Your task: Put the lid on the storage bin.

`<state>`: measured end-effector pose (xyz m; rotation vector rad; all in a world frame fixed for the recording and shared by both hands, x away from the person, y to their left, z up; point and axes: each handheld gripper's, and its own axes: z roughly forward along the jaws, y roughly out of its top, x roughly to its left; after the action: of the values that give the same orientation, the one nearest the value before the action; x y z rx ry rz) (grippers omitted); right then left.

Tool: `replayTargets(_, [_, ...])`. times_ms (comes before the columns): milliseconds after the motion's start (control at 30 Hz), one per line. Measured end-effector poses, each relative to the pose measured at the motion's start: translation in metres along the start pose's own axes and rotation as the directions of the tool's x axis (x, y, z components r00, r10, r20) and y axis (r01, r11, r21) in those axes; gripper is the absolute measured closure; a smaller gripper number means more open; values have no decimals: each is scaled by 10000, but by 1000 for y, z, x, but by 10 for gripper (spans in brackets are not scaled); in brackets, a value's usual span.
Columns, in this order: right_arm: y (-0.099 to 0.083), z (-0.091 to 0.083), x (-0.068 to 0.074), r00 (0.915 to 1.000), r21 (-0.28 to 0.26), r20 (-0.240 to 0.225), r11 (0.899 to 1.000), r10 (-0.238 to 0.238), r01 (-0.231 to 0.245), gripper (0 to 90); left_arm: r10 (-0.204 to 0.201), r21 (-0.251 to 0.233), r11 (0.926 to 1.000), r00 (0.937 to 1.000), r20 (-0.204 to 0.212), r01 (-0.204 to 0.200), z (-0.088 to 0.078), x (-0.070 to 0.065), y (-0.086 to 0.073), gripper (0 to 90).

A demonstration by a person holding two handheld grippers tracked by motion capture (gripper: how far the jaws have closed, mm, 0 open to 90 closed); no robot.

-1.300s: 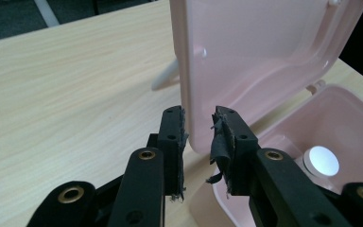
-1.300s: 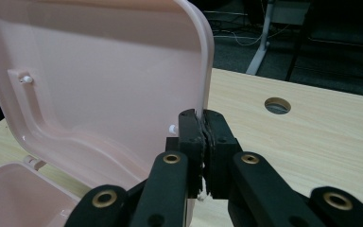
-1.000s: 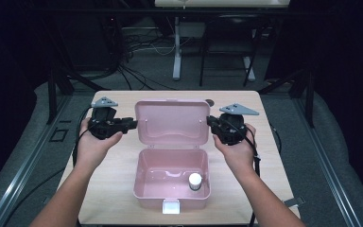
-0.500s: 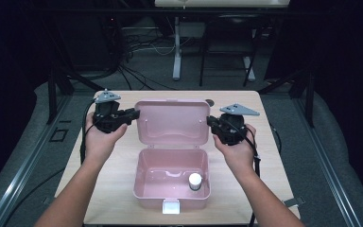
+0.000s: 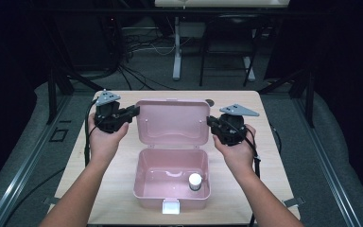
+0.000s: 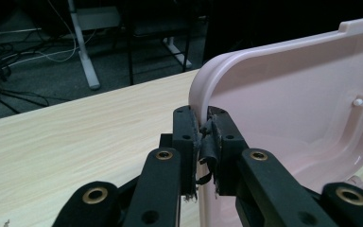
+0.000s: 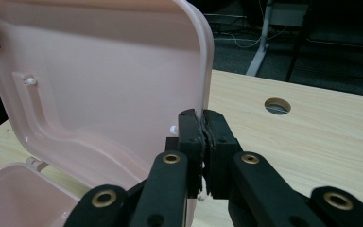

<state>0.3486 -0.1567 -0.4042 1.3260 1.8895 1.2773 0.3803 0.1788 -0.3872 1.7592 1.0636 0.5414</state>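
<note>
A pink plastic box point(image 5: 139, 189) sits open on the table, its lid point(image 5: 172, 120) standing upright behind the base. A small white-capped bottle point(image 5: 195, 181) stands inside the base at the right. My left gripper point(image 5: 133, 111) is at the lid's left edge. In the left gripper view the jaws have just been closing, and the left gripper point(image 6: 203, 125) now pinches the rim of the lid point(image 6: 288, 99). My right gripper point(image 5: 210, 122) is at the lid's right edge. In the right gripper view the right gripper point(image 7: 202, 125) is shut on the rim of the lid point(image 7: 108, 85).
A white latch point(image 5: 170, 206) hangs at the box's front near the table's front edge. A round cable hole point(image 5: 210, 101) lies in the wooden table top point(image 5: 274, 156) behind the right gripper. Dark floor, cables and table legs lie beyond the far edge.
My left gripper has shifted slightly toward the lid and its jaws have narrowed onto the lid's left rim. The right gripper and the box have not moved.
</note>
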Motion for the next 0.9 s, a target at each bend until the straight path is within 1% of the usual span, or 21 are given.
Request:
replayTargets(33, [0, 0, 0, 10000, 4, 3, 10000, 15, -15, 870, -59, -31, 10000, 10000, 23, 59, 0, 0, 0, 833])
replayTargets(133, [0, -1, 0, 10000, -13, 19, 10000, 11, -11, 869, -61, -38, 10000, 10000, 50, 61, -1, -1, -1, 836])
replayTargets(267, [0, -1, 0, 10000, -88, -4, 9999, 80, -80, 863, -82, -171, 9998, 9997, 221, 86, -4, -1, -2, 834])
replayTargets(300, [0, -2, 0, 10000, -94, 6, 9999, 67, -67, 862, -14, -161, 9999, 9996, 267, 18, -5, 0, -2, 833])
replayTargets(367, [0, -2, 1, 10000, -143, 18, 9999, 57, -56, 862, -47, -253, 9997, 9996, 295, 54, -6, -1, -3, 834])
replayTargets(533, [0, -6, 2, 10000, -216, 26, 9997, 84, -83, 862, 80, -271, 9996, 9996, 266, -73, -10, -3, -4, 833])
replayTargets(567, [0, -6, 2, 9999, -263, -3, 9996, 117, -117, 863, 105, -334, 9994, 9996, 277, -96, -10, -3, -4, 833])
replayTargets(700, [1, -9, 3, 9999, -312, -18, 9994, 143, -143, 863, 26, -460, 9989, 9993, 362, -10, -13, -4, -7, 833])
replayTargets(900, [0, -12, 4, 9999, -461, -57, 9988, 135, -138, 858, 101, -570, 9983, 9991, 419, -77, -17, -6, -9, 833])
